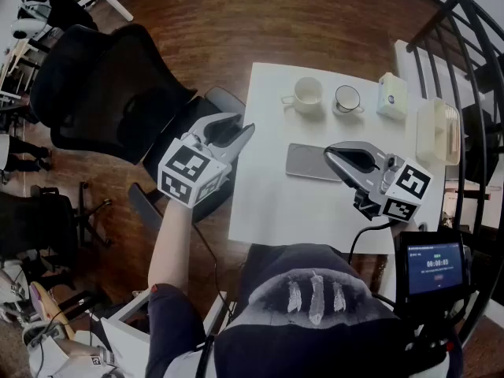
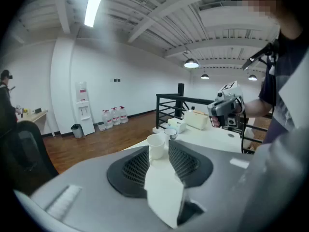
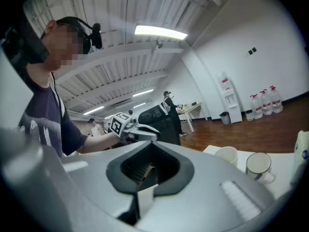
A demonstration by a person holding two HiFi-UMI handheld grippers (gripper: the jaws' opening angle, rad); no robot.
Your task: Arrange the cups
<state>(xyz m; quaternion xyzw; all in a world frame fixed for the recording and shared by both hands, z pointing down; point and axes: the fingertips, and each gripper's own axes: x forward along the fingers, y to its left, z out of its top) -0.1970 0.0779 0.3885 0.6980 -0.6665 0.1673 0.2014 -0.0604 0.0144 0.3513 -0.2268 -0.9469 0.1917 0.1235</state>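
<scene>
Two cups stand side by side at the far end of the white table: a plain white cup with its handle to the left, and a white mug with a dark rim. My left gripper hovers off the table's left edge, open and empty. It points toward the white cup and the mug, both well beyond its tips. My right gripper is over the table's middle, shut with nothing in it. The white cup and the mug lie to its right.
A flat grey slab lies mid-table beside the right gripper. A white box and a clear plastic container sit at the table's right end. A black office chair stands left of the table and a dark railing to its right.
</scene>
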